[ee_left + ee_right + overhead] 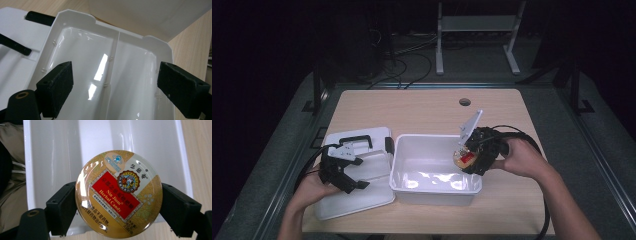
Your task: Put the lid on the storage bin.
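Note:
A round gold candy tin (118, 195) with a red "Nin Jiom Herbal Candy" label is clamped between the jaws of my right gripper (118, 203). In the high view that right gripper (467, 160) holds the tin (463, 158) over the right end of an open white bin (437, 196), just above its rim. My left gripper (354, 186) hovers over the white lid (367, 200) lying left of the bin. The left gripper (115, 75) is open, with a glossy white divided panel (82, 57) below its pads and nothing held.
The lid carries a black handle (357, 140) at its far side. The wooden table (422, 110) has a cable hole (464, 102) near its back edge. A white metal frame (477, 22) and cables lie on the dark floor behind. Gripper cables trail off both sides.

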`<state>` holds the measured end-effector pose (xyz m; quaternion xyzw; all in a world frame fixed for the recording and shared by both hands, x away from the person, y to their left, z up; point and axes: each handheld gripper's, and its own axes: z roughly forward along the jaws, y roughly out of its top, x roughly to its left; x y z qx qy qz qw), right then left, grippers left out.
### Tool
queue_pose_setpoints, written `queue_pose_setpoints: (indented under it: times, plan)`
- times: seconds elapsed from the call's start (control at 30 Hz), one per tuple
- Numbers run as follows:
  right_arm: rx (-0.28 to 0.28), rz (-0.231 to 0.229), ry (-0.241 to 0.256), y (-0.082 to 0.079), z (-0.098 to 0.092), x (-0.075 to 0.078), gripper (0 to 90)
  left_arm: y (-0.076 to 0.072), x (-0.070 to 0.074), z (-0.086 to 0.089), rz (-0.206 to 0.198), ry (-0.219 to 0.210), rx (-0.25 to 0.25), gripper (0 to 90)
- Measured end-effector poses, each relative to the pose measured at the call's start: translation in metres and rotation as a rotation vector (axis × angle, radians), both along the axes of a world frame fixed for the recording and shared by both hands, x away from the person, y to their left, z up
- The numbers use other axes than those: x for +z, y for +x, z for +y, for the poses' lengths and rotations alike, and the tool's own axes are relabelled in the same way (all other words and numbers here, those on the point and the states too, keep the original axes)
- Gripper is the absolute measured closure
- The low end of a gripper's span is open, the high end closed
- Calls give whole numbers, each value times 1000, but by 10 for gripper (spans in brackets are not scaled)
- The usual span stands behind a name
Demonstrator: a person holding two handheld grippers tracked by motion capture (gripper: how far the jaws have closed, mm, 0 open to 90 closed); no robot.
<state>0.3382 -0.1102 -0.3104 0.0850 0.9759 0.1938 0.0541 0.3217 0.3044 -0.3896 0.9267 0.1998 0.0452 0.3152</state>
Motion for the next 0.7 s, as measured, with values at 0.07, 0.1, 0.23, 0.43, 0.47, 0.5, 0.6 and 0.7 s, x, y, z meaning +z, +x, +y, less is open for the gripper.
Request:
queue_pose_setpoints:
  times: [0.07,0.1,0.23,0.43,0.47,0.5,0.6,0.7]
  plan:
    - [1,4,-8,2,3,-2,198,0,0,1,0,-8,4,131]
    - [2,7,-13,3,4,-3,198,0,0,1,-2,-9,3,131]
    - [12,11,-38,6,10,-10,198,0,0,0,1,-8,2,131]
    - [20,33,-70,11,19,-21,198,0,-1,2,1,-13,4,131]
    - [19,38,-73,11,20,-23,198,0,-1,2,1,-14,4,131]
    - [21,42,-78,12,21,-25,198,0,-1,2,1,-14,4,131]
    - [23,54,-86,14,24,-32,198,0,-1,2,2,-14,5,131]
    - [25,63,-92,14,26,-37,198,-1,-2,3,4,-17,12,128]
